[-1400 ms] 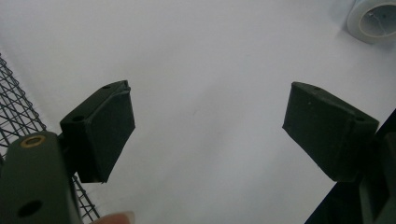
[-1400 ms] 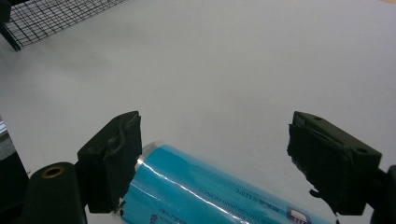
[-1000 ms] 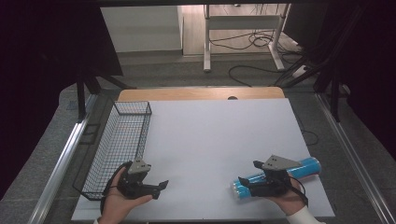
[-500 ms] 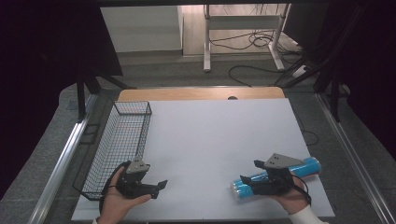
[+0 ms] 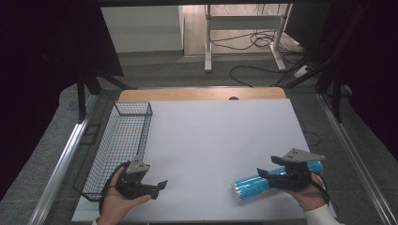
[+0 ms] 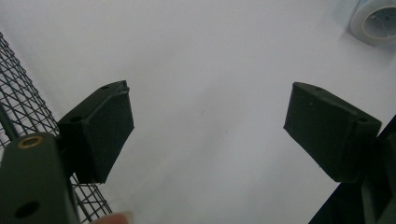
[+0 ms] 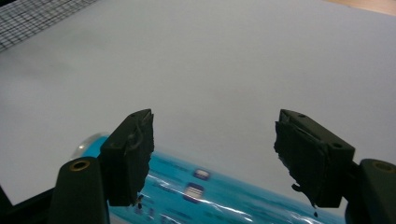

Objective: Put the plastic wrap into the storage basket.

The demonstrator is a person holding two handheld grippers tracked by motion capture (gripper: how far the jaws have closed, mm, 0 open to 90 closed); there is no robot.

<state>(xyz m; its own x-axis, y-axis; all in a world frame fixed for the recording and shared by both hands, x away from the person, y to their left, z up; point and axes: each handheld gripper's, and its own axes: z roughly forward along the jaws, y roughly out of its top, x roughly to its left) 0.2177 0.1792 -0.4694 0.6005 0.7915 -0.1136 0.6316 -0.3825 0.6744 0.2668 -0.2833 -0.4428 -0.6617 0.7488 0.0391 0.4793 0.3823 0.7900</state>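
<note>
Blue tube under the right gripper, well apart from the left

High view: the blue tube (image 5: 263,183) lies on the white table (image 5: 220,136), long axis slanting left to right, right gripper (image 5: 264,173) over its middle. Left gripper view: left gripper (image 6: 208,126) gapes, nothing between its jaws, beside the wire basket (image 6: 18,88). Right gripper view: jaws just been closing, still unclenched, tube crosswise beneath.
</note>
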